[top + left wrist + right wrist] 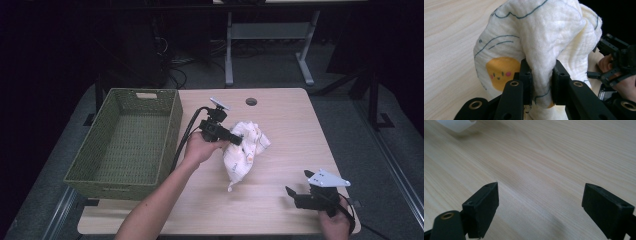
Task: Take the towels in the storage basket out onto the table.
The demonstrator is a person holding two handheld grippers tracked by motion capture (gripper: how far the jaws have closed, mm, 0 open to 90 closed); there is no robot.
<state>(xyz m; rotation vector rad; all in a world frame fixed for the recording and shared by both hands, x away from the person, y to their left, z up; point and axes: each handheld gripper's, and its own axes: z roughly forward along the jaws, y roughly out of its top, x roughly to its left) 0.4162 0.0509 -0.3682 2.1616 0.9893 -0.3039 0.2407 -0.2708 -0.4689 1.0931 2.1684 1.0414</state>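
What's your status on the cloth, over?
Left gripper shut on cloth, mid-table. Right gripper open, empty, near table edge. Basket left of cloth, nothing between.

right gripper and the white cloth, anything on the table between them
Nothing: in the high view only bare wooden table lies between the right gripper and the white cloth.

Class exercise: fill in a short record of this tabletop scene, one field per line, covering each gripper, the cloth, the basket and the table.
left gripper: shut on the cloth, a fold pinched between its jaws
right gripper: jaws wide apart, nothing between them, near the table's front right
cloth: white, printed, bunched up mid-table
basket: green, woven, at the table's left
table: light wood
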